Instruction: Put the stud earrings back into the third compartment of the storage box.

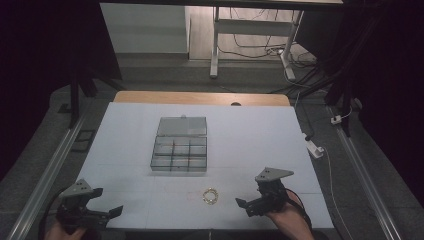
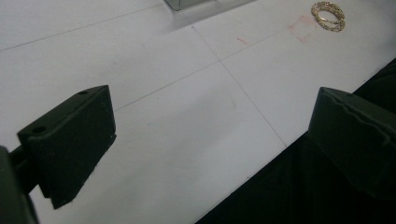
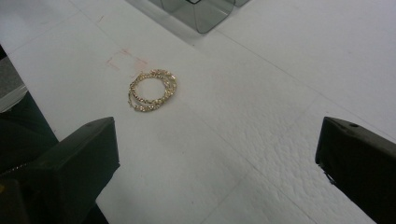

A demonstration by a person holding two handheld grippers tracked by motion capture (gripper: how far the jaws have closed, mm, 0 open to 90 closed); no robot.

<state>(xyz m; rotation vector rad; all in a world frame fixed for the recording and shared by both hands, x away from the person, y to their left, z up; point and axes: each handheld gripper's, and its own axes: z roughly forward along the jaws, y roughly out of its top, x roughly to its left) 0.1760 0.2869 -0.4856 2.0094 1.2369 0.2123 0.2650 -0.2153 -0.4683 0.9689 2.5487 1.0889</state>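
A coiled gold chain bracelet (image 1: 211, 195) lies on the white table near its front edge; it is also in the right gripper view (image 3: 151, 90) and at the top right of the left gripper view (image 2: 329, 15). A clear plastic compartment box (image 1: 179, 144) sits mid-table with its lid open toward the back. My right gripper (image 1: 248, 206) stands open just right of the bracelet, jaws wide apart and empty (image 3: 215, 163). At the front left corner my left gripper (image 1: 107, 202) is open too, nothing between its jaws (image 2: 210, 135).
Faint red marks (image 3: 126, 58) are drawn on the table beside the bracelet. The table's front edge (image 2: 261, 163) runs right under the left gripper. A corner of the box (image 3: 201, 16) shows beyond the bracelet. Metal rails flank the table; cables lie on the floor at the right.
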